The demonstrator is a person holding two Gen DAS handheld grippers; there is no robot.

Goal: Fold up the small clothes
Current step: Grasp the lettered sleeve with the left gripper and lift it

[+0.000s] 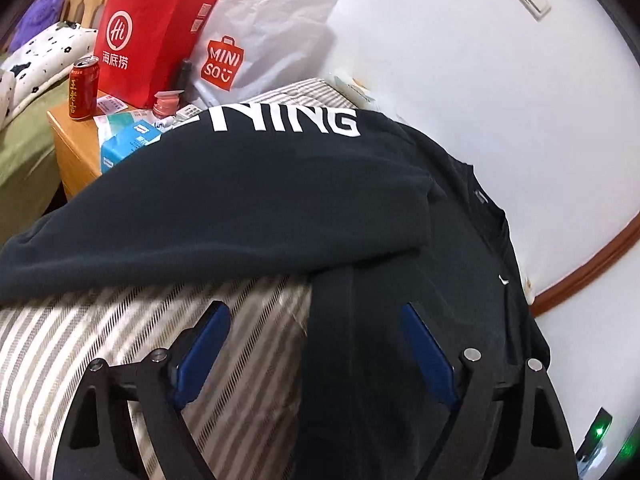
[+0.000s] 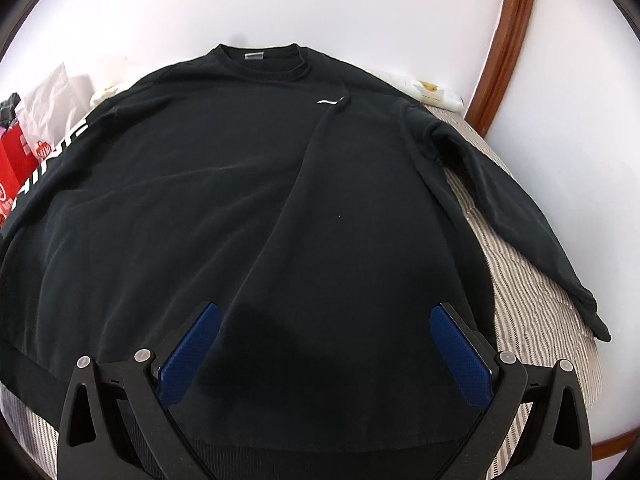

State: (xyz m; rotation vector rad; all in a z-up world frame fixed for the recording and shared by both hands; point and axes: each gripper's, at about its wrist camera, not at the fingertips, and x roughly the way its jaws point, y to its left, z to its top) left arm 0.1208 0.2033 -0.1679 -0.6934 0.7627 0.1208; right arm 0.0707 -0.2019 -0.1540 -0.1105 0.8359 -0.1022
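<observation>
Black long-sleeved sweatshirt — spread front-up on a bed with a grey-and-white striped cover, neckline toward the white wall, hem nearest the camera. A grey neck label is seen inside the collar, and a small white logo mark on the chest. A long crease is seen running from that mark down toward the hem. One sleeve is laid out to the side along the striped cover, its cuff near the bed's edge; the other sleeve, printed with large white letters, is laid across the cover on the opposite side. Left tongs: spread wide, nothing held, blue pads visible, one finger over the striped cover and the other over the black fabric at the side edge of the body. Right tongs: spread wide, nothing held, both fingers above the lower body of the sweatshirt; whether the fabric is touched cannot be told. Beside the bed — a wooden bedside counter carrying a red drink can, a red paper bag, a white shopping bag with an orange logo, a pink-capped bottle and a blue tissue pack. Brown wooden trim is seen on the wall.
</observation>
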